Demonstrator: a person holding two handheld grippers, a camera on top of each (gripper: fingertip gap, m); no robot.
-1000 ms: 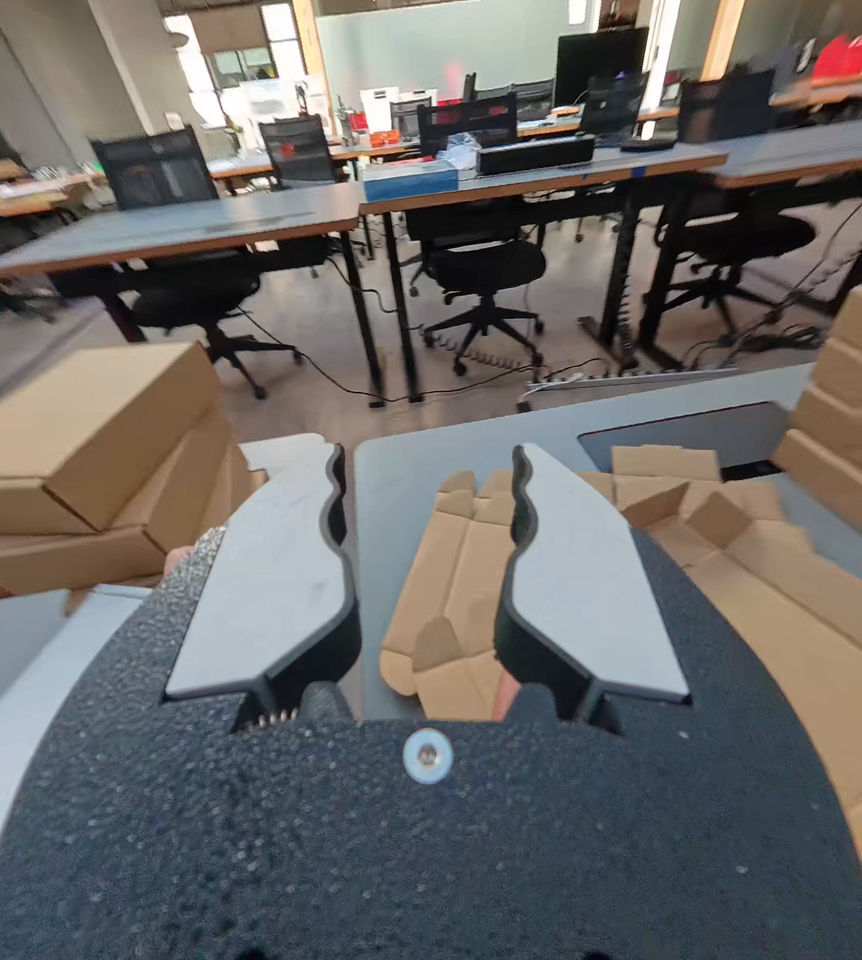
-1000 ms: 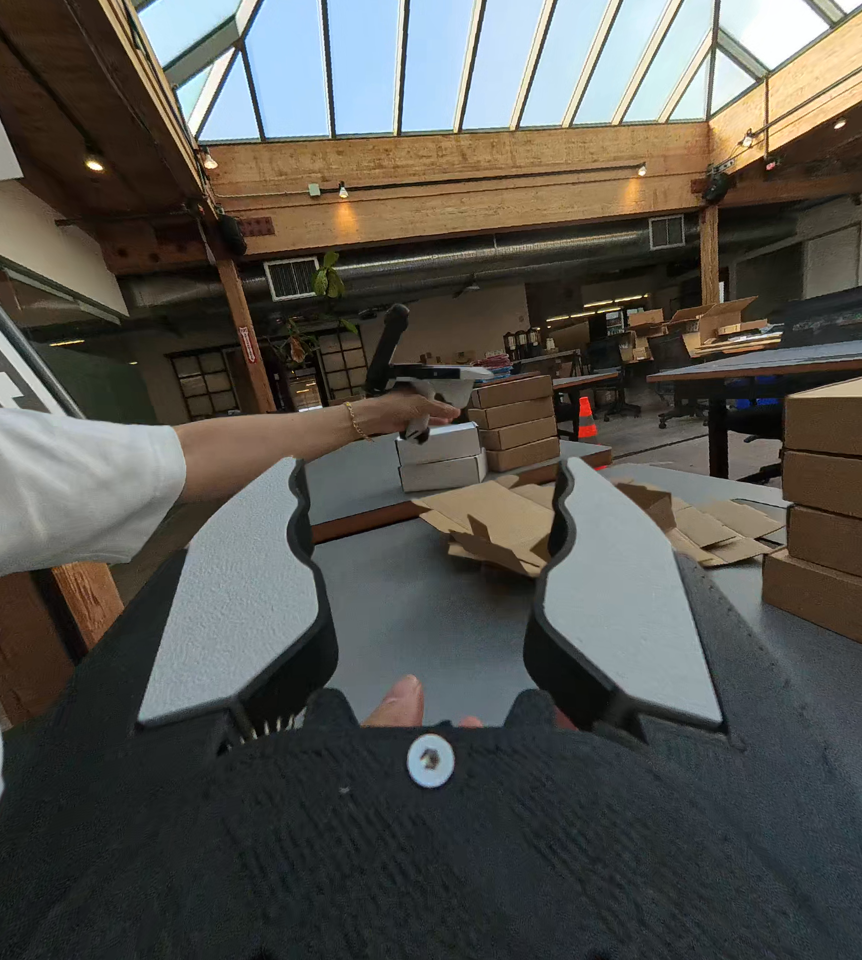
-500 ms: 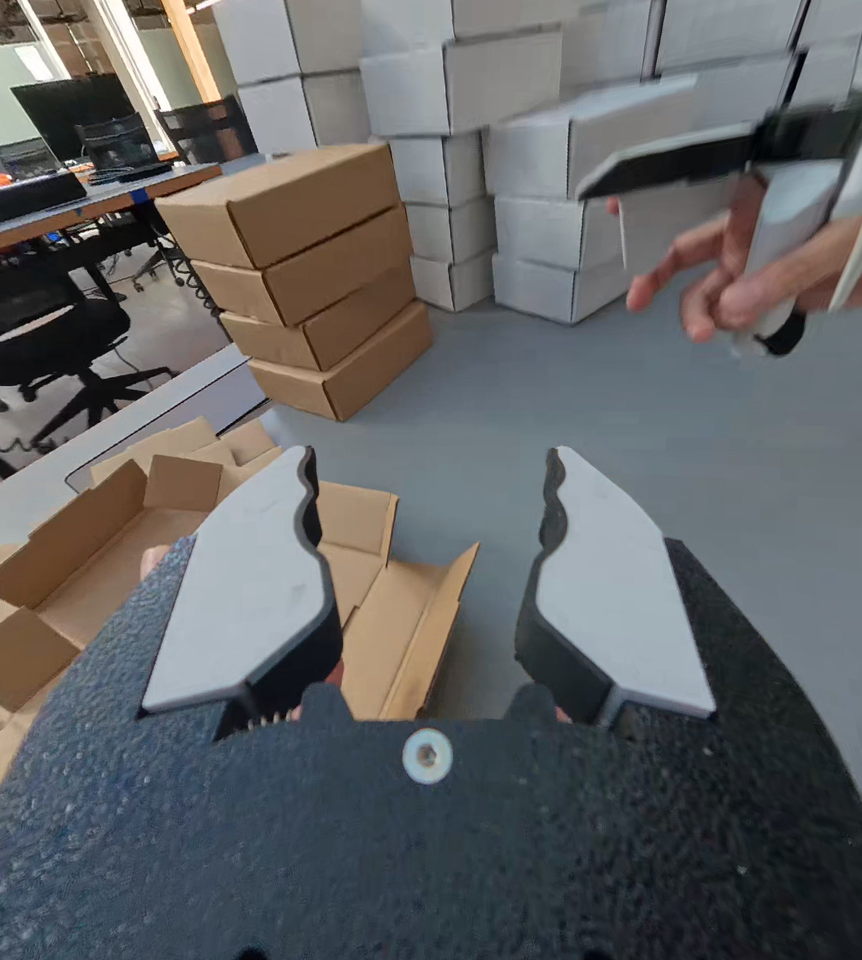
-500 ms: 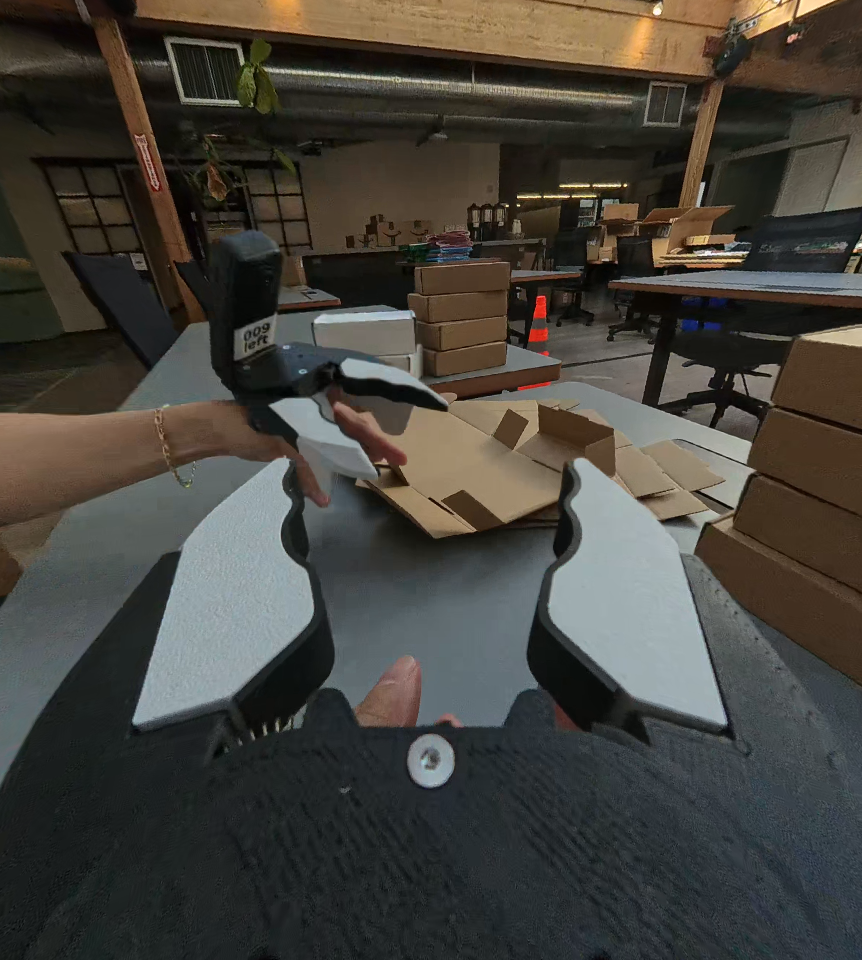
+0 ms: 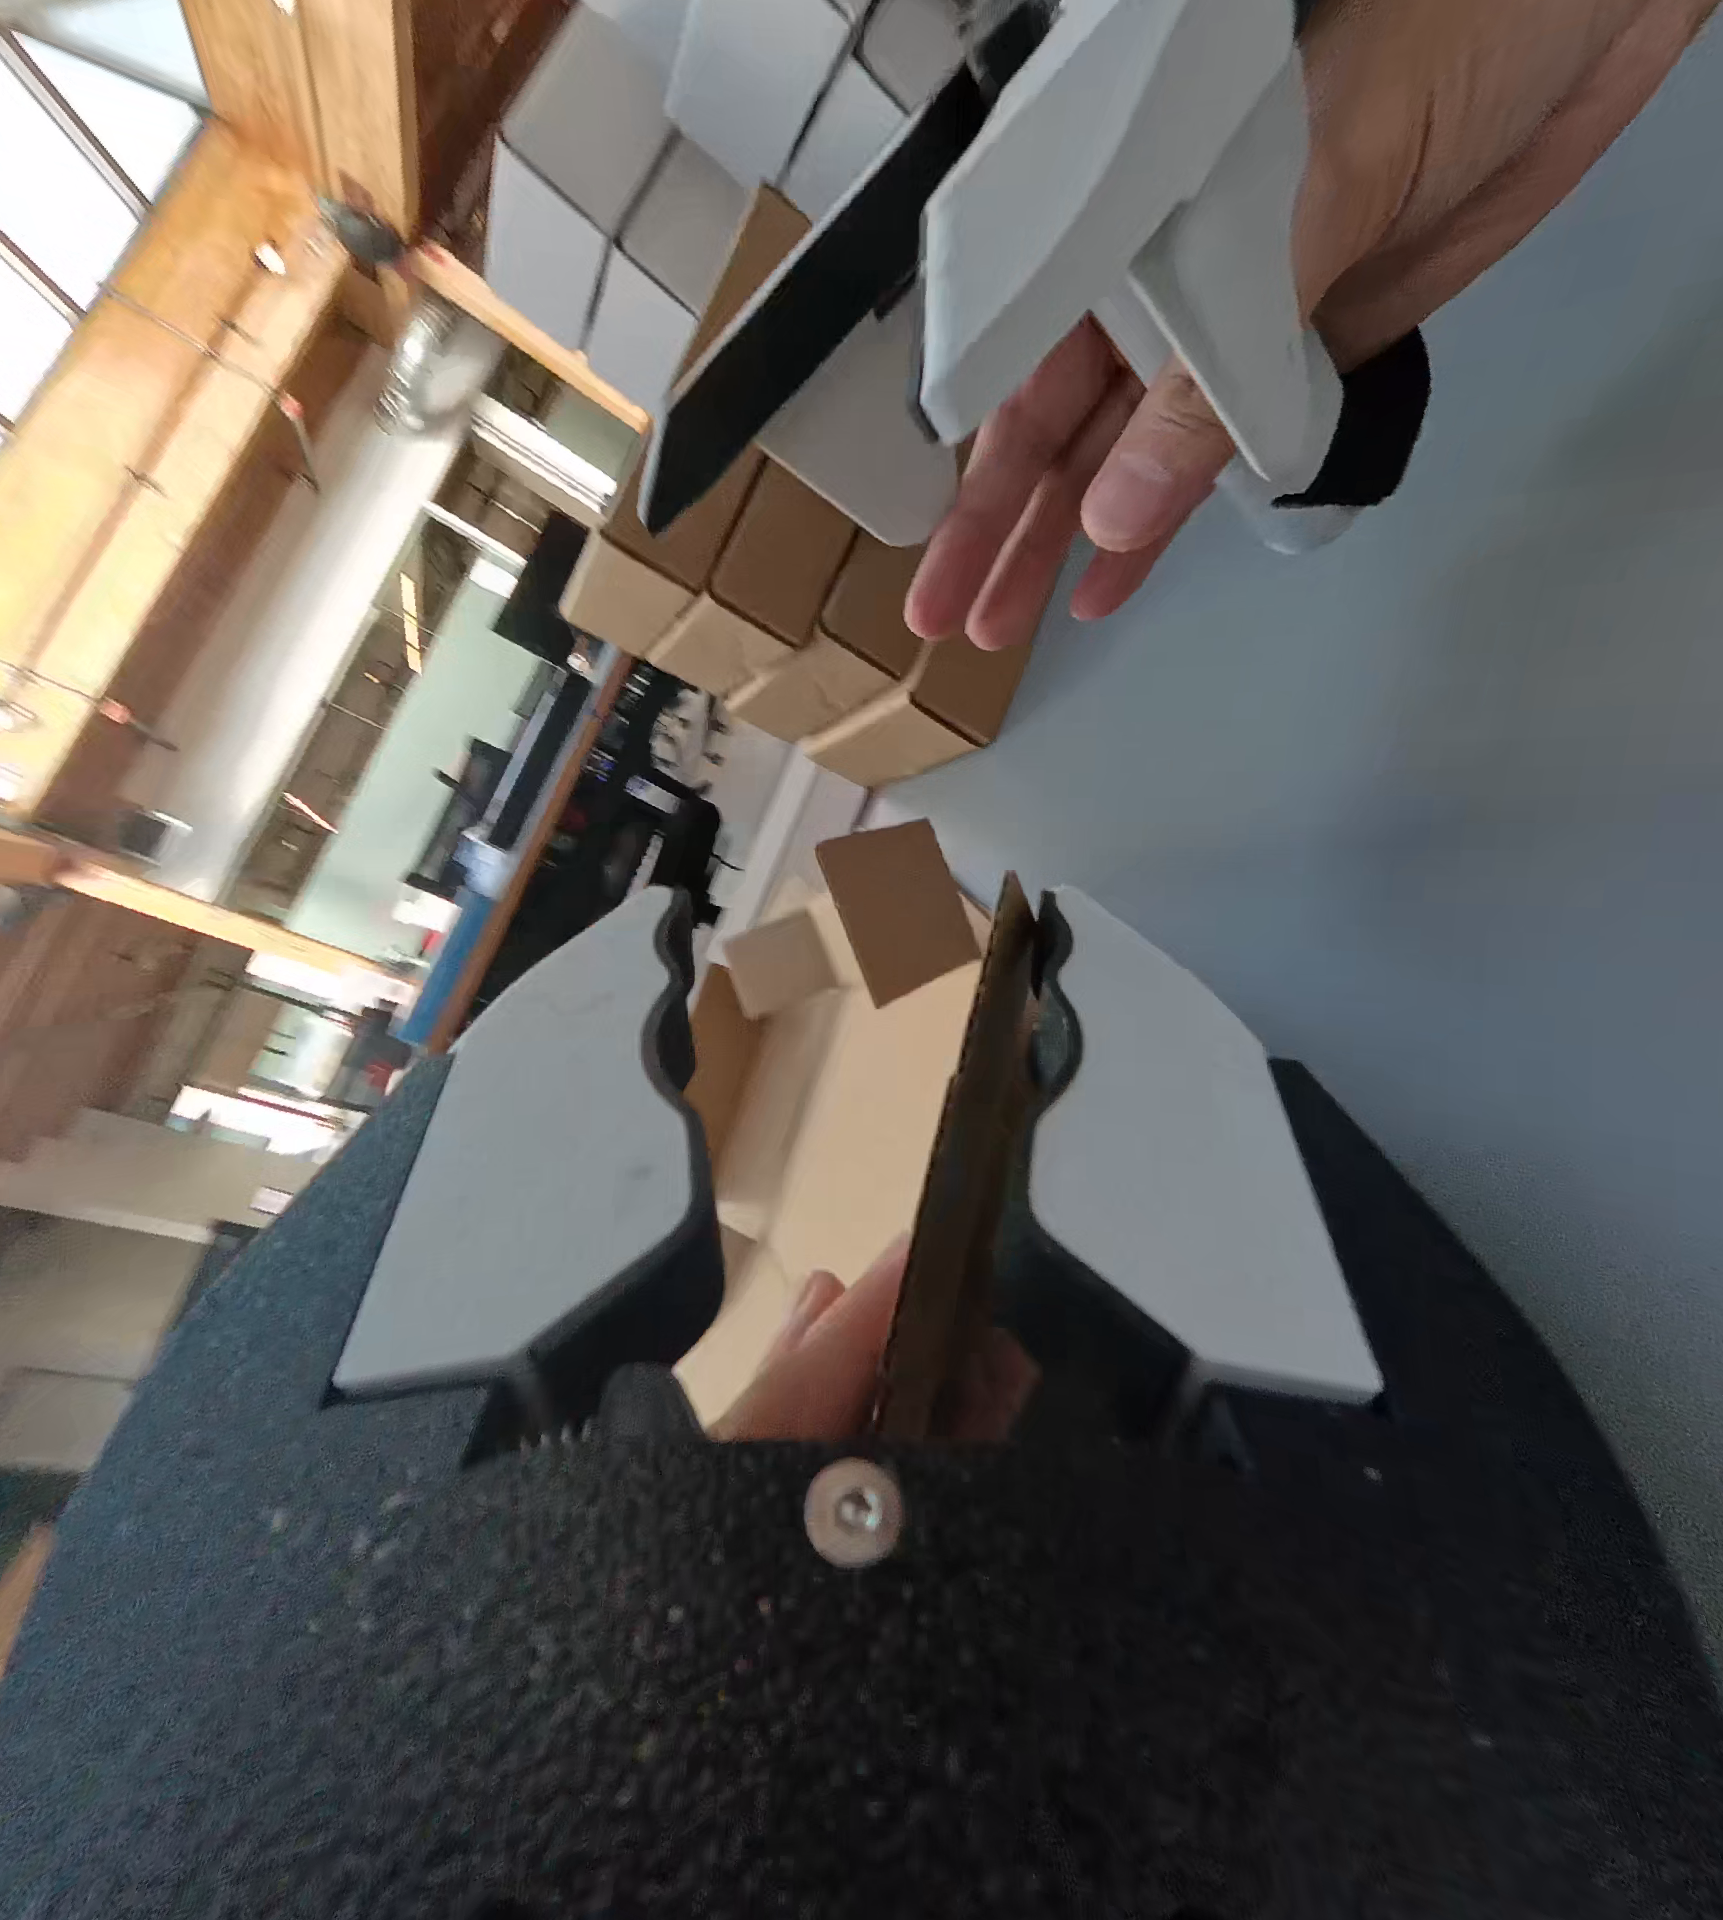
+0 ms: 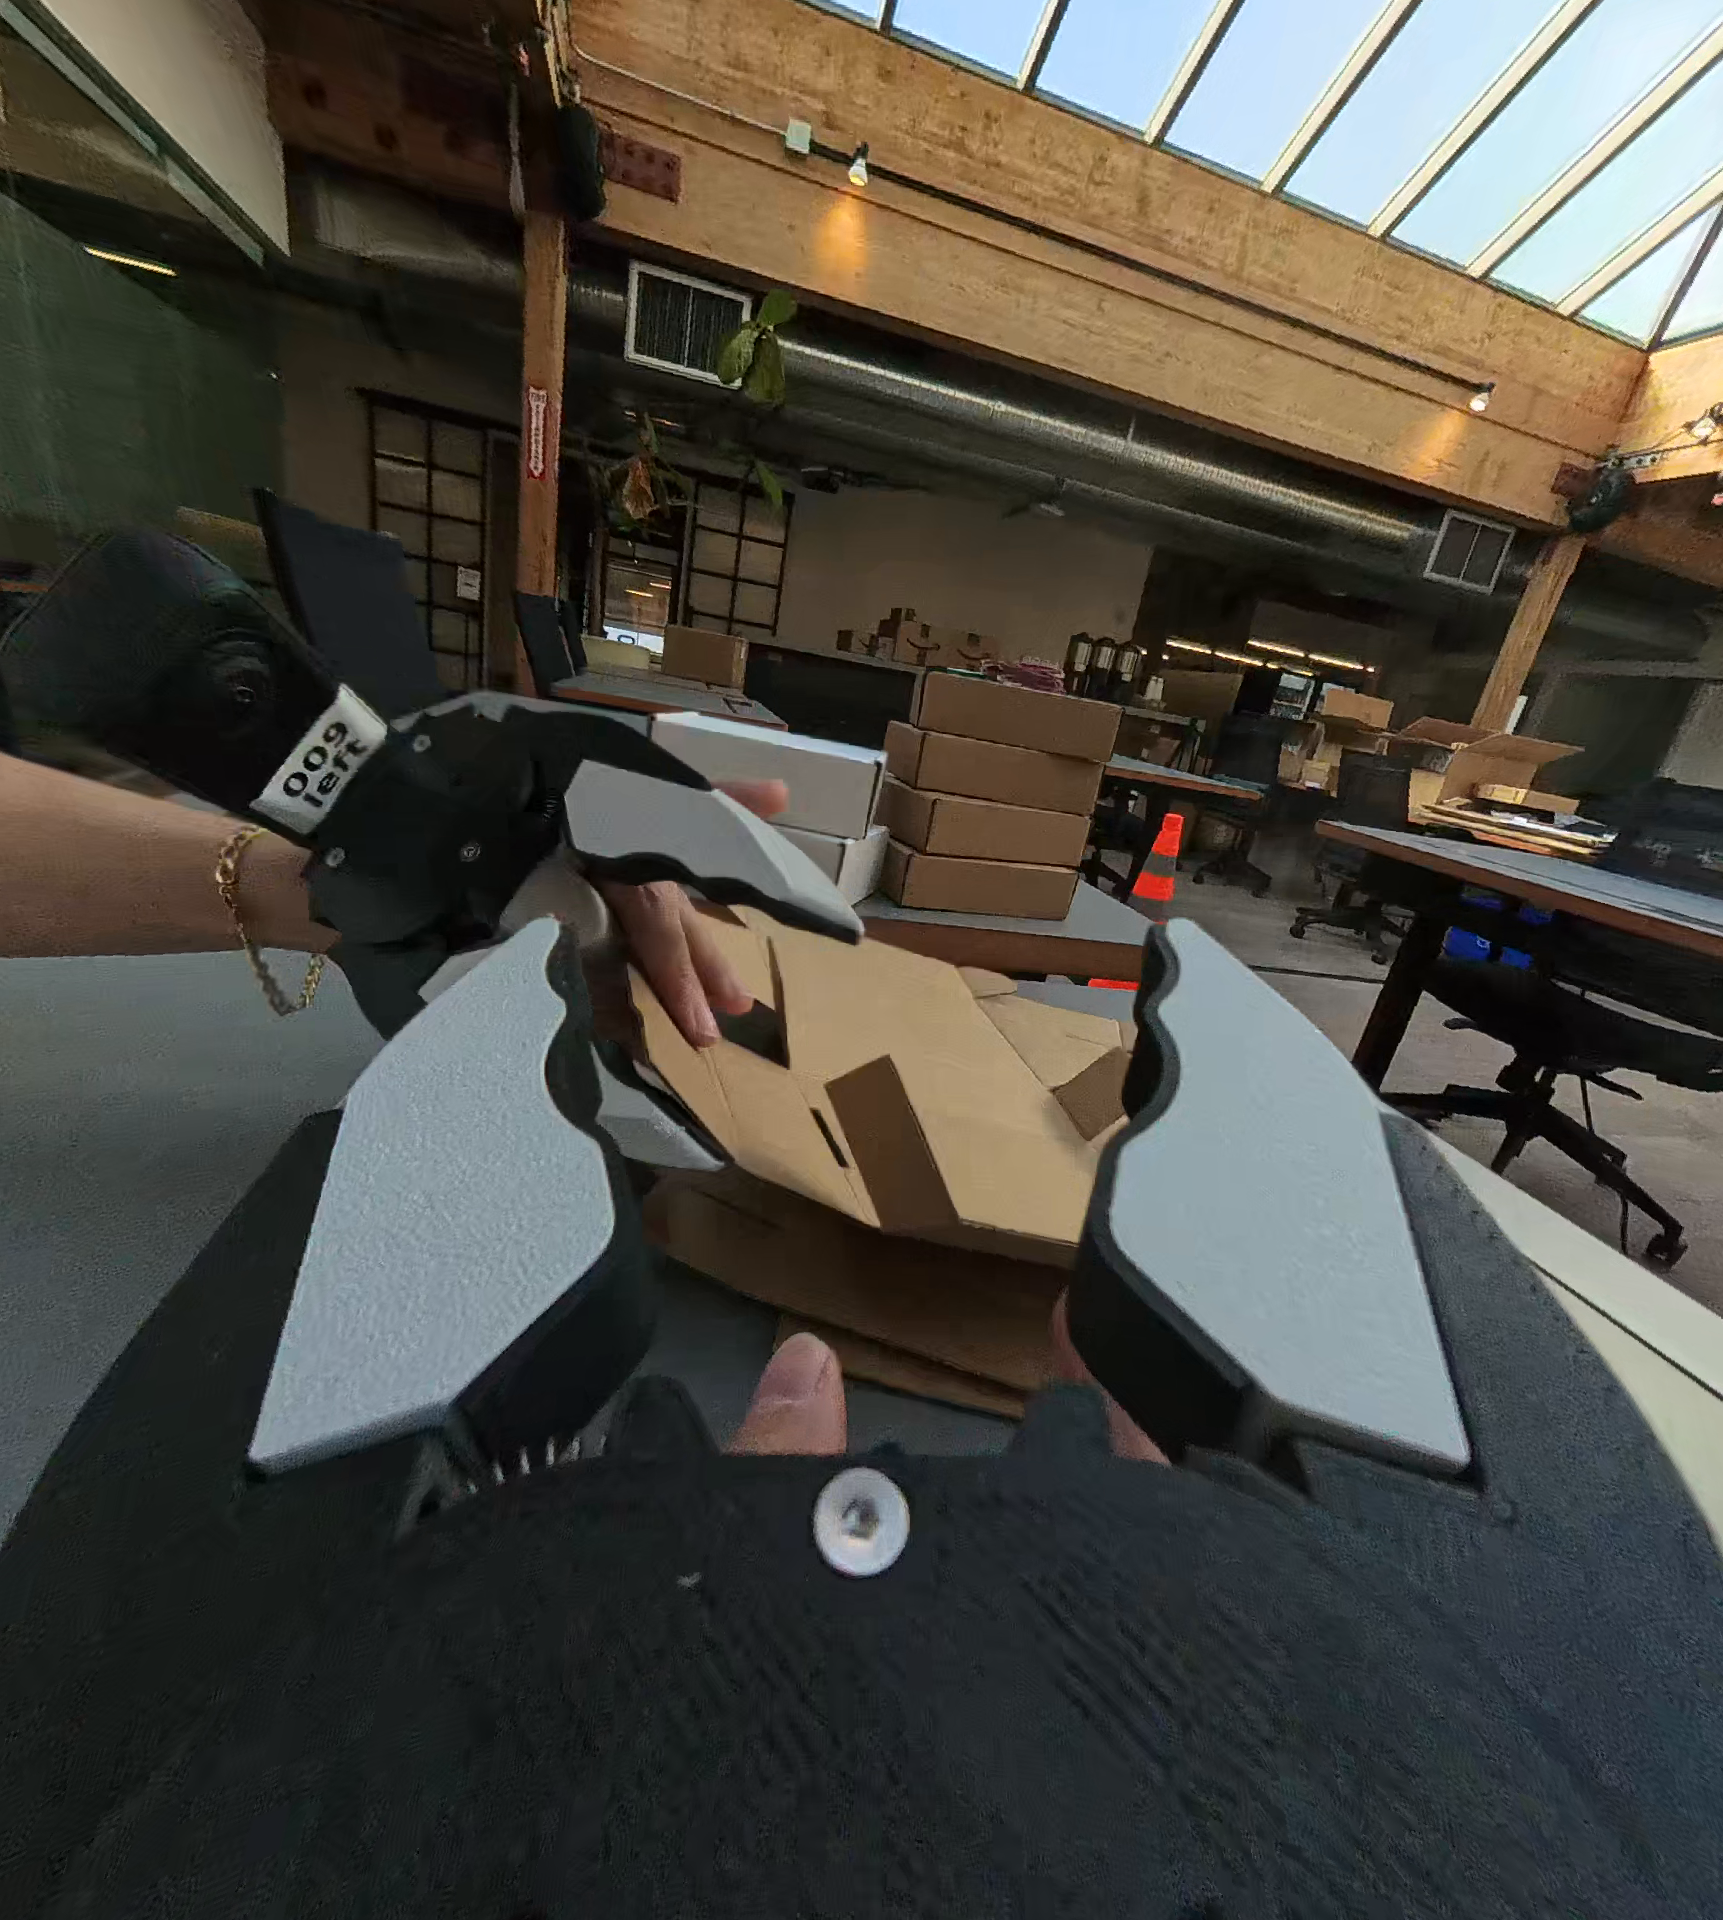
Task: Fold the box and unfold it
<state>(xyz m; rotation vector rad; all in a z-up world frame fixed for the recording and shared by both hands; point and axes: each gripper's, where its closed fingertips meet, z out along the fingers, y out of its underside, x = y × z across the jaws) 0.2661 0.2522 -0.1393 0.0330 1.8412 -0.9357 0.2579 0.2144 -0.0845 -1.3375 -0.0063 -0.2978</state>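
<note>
Tilting hard to one side, the left gripper (image 5: 862, 914) had its jaws apart, with a panel of the flattened cardboard box (image 6: 898, 1101) standing edge-on against its right finger (image 5: 1137, 1122). The box was lifted above other flat cardboard sheets (image 6: 836, 1278) on the grey table (image 6: 57, 1143). A white label with printed writing sat on that gripper's black body. Facing it, the right gripper (image 6: 852, 966) hung wide open and empty.

Tan-brown flat cardboard box blank (image 6: 898, 1122) on a plain grey table (image 5: 1459, 831). Two grippers, left (image 5: 852, 997) and right (image 6: 852, 1039), with pale grey speckled fingers on grainy black bodies. Stacked brown cardboard boxes (image 6: 992, 795), white boxes (image 6: 784, 774), an orange-and-white striped cone (image 6: 1160, 857).
</note>
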